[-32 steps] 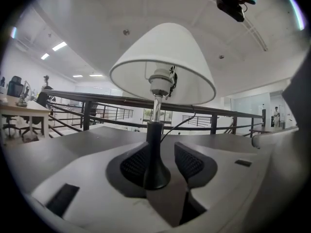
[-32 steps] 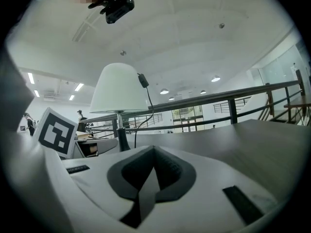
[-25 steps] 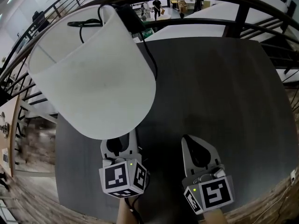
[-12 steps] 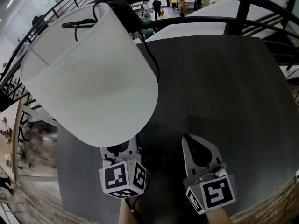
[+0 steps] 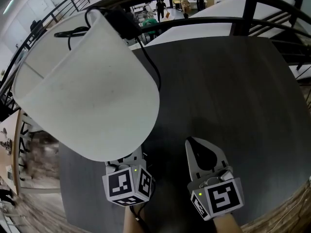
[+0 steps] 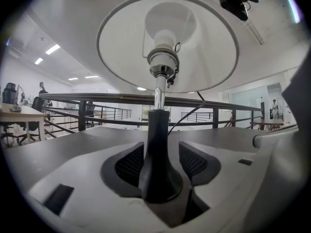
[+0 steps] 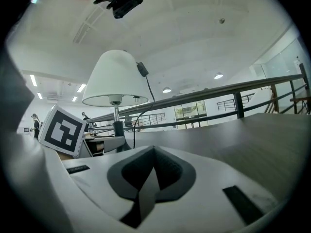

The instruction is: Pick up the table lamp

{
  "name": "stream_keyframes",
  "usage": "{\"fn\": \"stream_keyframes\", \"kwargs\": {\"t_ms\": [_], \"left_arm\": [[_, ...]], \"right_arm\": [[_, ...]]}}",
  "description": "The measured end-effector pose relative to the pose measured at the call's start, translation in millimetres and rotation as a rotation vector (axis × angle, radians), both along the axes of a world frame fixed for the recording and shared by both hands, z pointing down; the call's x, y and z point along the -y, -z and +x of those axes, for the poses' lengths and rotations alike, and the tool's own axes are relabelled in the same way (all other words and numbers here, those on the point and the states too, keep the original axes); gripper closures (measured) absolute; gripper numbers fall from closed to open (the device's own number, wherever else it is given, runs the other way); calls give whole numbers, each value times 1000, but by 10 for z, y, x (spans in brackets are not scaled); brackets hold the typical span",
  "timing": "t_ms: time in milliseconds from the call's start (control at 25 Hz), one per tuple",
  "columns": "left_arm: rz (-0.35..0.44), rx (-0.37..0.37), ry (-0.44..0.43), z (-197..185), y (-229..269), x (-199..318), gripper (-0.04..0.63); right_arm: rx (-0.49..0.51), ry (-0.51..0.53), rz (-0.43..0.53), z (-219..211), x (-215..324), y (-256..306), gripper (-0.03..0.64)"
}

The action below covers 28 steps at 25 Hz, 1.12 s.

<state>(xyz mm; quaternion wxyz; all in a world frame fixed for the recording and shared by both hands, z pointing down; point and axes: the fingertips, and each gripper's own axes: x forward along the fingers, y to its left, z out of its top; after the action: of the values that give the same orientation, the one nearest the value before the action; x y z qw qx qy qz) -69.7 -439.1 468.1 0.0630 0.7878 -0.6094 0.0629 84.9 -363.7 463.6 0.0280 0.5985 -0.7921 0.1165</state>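
Observation:
The table lamp's wide white shade [image 5: 92, 86] fills the left of the head view and hides the tips of my left gripper [image 5: 127, 157]. In the left gripper view the lamp's black flared stem [image 6: 156, 149] stands upright between the jaws of the left gripper [image 6: 160, 161], under the shade [image 6: 204, 52]. These jaws have just been opening; a gap shows between the stem and the right pad [image 6: 192, 161]. My right gripper [image 5: 194, 144] lies on the table to the right, shut and empty. From it the lamp [image 7: 116, 76] is seen at the left.
The dark grey table [image 5: 228, 81] stretches ahead and to the right. The lamp's black cord [image 5: 150, 67] runs from the shade's top down over the table. A black railing [image 5: 243, 18] borders the far edge, with an office hall beyond.
In the head view the shade has drifted left and looms larger, covering more of the left gripper. Both grippers stay where they were.

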Motion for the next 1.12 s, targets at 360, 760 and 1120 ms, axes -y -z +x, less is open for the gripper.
{"fn": "stream_keyframes", "kwargs": {"t_ms": [360, 760, 1120], "left_arm": [[-5, -2, 5, -55, -62, 99, 366], [23, 2, -1, -20, -55, 185, 365], [24, -5, 36, -111, -47, 272, 374]], "right_arm": [[6, -9, 1, 8, 171, -1, 606], [12, 1, 6, -43, 255, -6, 606], [15, 13, -2, -83, 315, -85, 606]]}}
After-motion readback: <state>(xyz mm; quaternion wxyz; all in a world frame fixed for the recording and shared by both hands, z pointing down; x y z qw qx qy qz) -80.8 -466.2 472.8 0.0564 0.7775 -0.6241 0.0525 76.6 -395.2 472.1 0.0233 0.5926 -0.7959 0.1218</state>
